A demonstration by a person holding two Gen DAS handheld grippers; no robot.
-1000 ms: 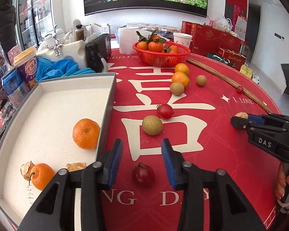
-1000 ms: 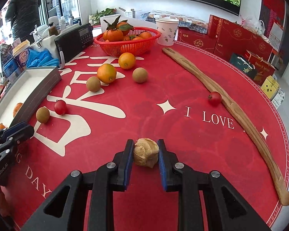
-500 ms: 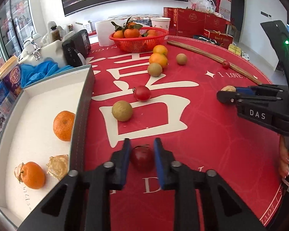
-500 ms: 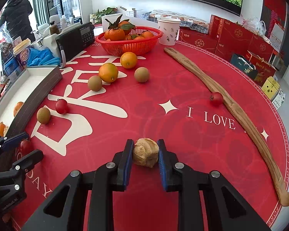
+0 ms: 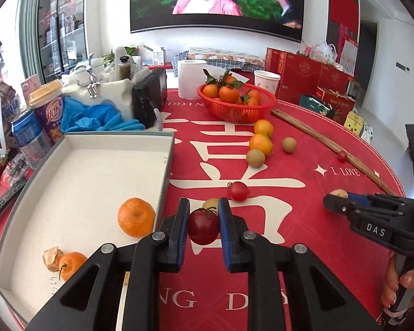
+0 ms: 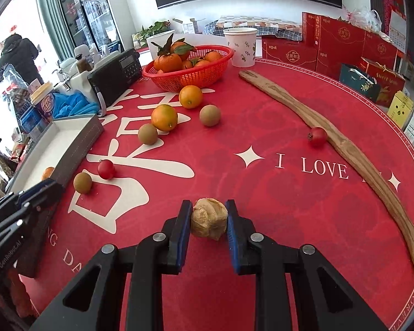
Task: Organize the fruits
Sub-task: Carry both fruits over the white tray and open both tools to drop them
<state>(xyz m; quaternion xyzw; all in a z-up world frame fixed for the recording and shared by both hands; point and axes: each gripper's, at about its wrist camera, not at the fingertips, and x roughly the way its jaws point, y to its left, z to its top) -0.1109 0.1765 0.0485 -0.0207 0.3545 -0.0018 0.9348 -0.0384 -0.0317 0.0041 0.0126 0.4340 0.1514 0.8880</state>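
Observation:
My left gripper (image 5: 203, 222) is shut on a dark red fruit (image 5: 203, 227), lifted a little above the red tablecloth beside the grey tray (image 5: 168, 162). The tray holds a mandarin (image 5: 136, 216), a smaller orange fruit (image 5: 70, 263) and a papery husk (image 5: 52, 258). My right gripper (image 6: 209, 218) is shut on a tan papery-husked fruit (image 6: 209, 220) low over the cloth; it also shows at the right of the left wrist view as the right gripper (image 5: 331, 200). Loose on the cloth lie a red fruit (image 5: 238, 191), brown round fruits (image 6: 82, 182) and oranges (image 6: 164, 117).
A red basket (image 5: 236, 107) of mandarins stands at the back, with a paper cup (image 6: 240, 45) and a black radio (image 6: 114, 75) nearby. A long wooden stick (image 6: 345, 149) crosses the right side, a red fruit (image 6: 317, 136) against it. Cans and blue gloves (image 5: 96, 118) crowd the left.
My left gripper closed on the dark red fruit on the cloth, then rose with it. The right gripper kept its hold on the husked fruit and stayed in place.

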